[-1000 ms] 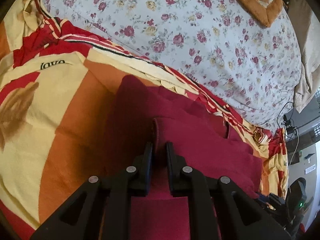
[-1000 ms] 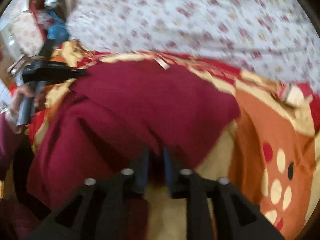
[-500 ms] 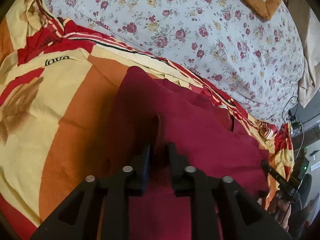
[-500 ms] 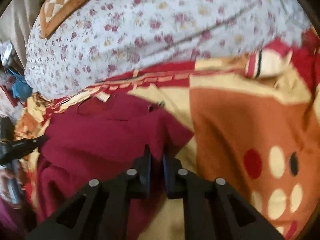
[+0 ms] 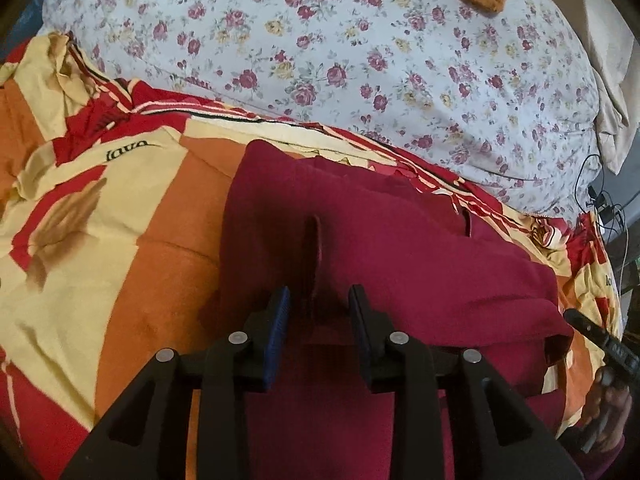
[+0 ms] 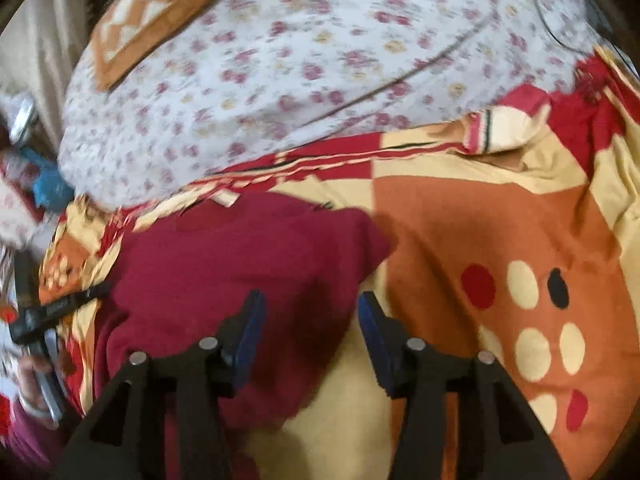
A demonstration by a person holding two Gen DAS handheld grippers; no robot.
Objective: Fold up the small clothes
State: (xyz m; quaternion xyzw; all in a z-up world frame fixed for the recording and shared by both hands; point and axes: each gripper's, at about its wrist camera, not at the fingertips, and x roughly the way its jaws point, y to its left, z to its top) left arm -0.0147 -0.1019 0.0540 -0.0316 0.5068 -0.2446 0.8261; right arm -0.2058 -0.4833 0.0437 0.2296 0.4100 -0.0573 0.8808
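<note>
With the maroon garment (image 5: 400, 264) lying folded on the patterned bedspread (image 5: 120, 208), both my left tongs (image 5: 318, 306) and right tongs (image 6: 310, 316) stand open, empty, so I should smooth that raised pleat before re-gripping.

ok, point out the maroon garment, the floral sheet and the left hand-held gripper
maroon garment (image 5: 400, 248), left wrist view, flat upper panel.
floral sheet (image 5: 360, 52), left wrist view, middle of the print.
left hand-held gripper (image 5: 319, 312), left wrist view, midway between its open fingertips.
</note>
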